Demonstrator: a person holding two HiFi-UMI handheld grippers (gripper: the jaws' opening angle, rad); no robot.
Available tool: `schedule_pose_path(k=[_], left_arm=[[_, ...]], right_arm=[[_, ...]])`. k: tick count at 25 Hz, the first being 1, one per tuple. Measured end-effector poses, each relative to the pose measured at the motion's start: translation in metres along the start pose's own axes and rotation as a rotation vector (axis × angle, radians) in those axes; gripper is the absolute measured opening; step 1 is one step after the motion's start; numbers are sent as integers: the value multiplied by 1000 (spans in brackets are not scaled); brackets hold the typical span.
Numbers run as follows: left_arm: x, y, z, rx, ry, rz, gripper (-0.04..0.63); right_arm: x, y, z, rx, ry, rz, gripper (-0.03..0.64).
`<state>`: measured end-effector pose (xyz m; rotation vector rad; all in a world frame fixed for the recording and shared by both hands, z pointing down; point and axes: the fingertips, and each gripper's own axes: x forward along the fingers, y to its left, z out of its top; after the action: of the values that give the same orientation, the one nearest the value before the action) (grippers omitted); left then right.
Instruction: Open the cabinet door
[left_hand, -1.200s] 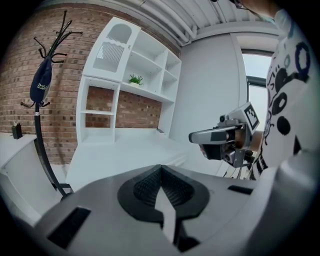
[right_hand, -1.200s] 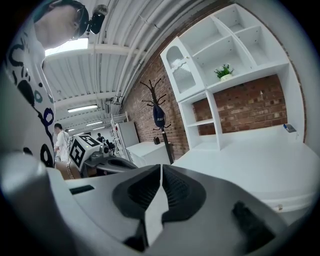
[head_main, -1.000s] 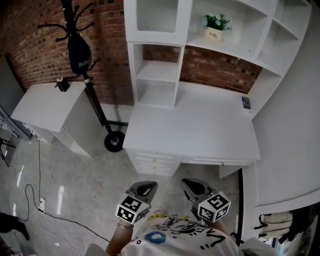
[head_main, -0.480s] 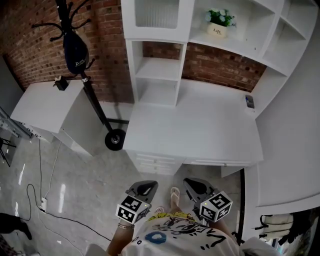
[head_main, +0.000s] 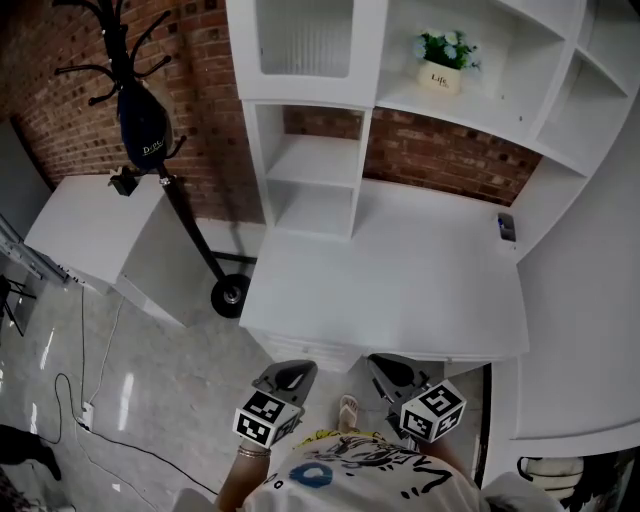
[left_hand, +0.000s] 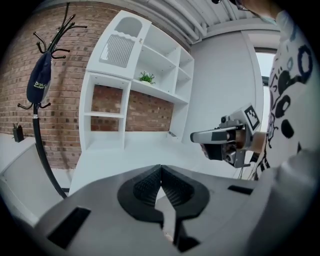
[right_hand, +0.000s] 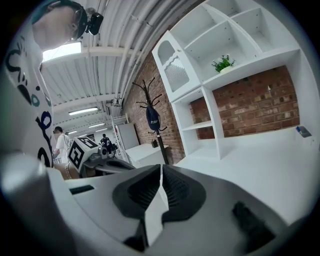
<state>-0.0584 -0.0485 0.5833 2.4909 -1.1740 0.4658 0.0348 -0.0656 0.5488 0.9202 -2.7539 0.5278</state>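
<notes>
Writing: the small white pot (head_main: 440, 78) with a green plant, on the upper open shelf, reads "Life". The dark bag (head_main: 143, 125) hanging on the black coat stand (head_main: 190, 225) has white lettering starting with "D"; the rest is not legible.

Task's thing: the white cabinet door with a ribbed panel (head_main: 305, 45) sits at the top left of the white shelf unit, shut, above two open cubbies. It is well apart from both grippers.

Grippers: left gripper (head_main: 288, 372) and right gripper (head_main: 386, 368) are held side by side at the near edge of the desk. Both have their jaws closed pad to pad, with nothing between them.

Surface: the white desk top (head_main: 400, 280) is bare apart from a small dark object (head_main: 507, 227) by its right end. White drawers (head_main: 300, 350) sit under the front edge.

Room: red brick wall (head_main: 60, 100) behind. A low white cabinet (head_main: 90, 225) stands left of the coat stand. A thin cable (head_main: 60, 390) trails over the glossy grey floor (head_main: 150, 390).
</notes>
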Motion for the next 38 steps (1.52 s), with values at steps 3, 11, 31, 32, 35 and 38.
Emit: schedule_pose_path(k=[3,11,31,32,35,38], left_arm=[[17,7,14,-2,-12,14,14],[56,20,45,-12,-29,52,14],[92,59,122,44,-146,136,14],[91,64,127,55,-152,139,15],[89,81,142,85,-169,140,14],[88,98,157,103,-185,132,15]], right_arm=[[7,-20,11,-5,-1,17,29],[19,-65,44,-25,-22,63,29],[32,-111,123,-112,-124,135,29],[35,-110,128,-122,-128,139,29],[49,-108,142,-150,-144,141,29],[66,-109,157,-171,-156,130,29]])
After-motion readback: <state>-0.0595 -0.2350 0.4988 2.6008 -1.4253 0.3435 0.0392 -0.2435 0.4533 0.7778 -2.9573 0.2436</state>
